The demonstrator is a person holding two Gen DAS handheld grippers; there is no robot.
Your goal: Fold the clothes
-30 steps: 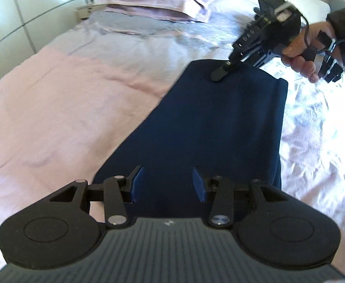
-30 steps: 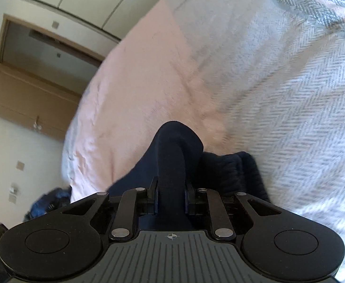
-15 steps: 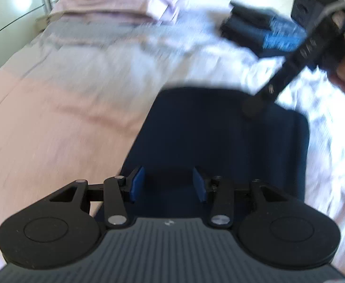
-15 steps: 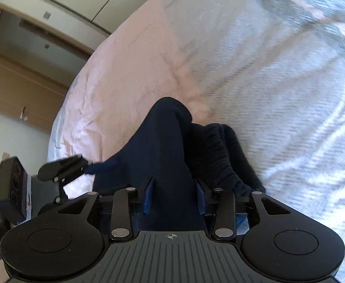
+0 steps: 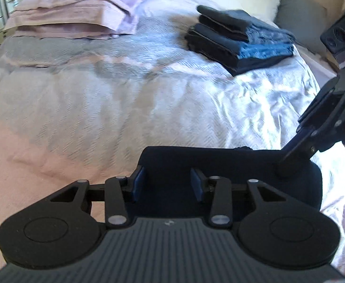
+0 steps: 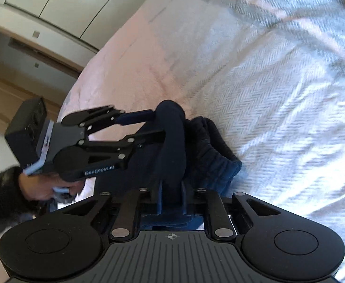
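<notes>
Since the earlier frame the navy garment (image 5: 231, 165) has shortened from a long strip running up the bed (image 5: 148, 89) to a squat doubled block by the near edge, and my right gripper (image 6: 171, 199) has travelled back from the far end to meet the left.

Bed: pale herringbone cover with a pink blanket along its left side. I use the flat middle as the folding surface because it carries the cloth without sliding.

Pillows (image 5: 73, 18): stacked at the head end, left corner, out of the work.

Finished stack (image 5: 238, 35): dark and blue folded items near the head end, right side, well apart from the current piece. I judge this to be where the present fold goes once done.

Navy garment: lies near the foot-side edge, toward the right. In the right wrist view a thick rounded fold of it (image 6: 172, 141) rises between my fingers, with a ribbed cuff or waistband bunched just beside it on the right.

Left gripper (image 5: 167, 184): its fingers stand apart, spread over the near edge of the cloth, with nothing pinched that I can see. In the right view its tips (image 6: 148, 125) reach the raised fold. I judge it is placed to pin or take that fold.

Right gripper: fingers closed on the fold, which holds the carried-over layer up until it is laid down square.

Risk (judgement): the bunched cuff may leave a lump under the top layer.
</notes>
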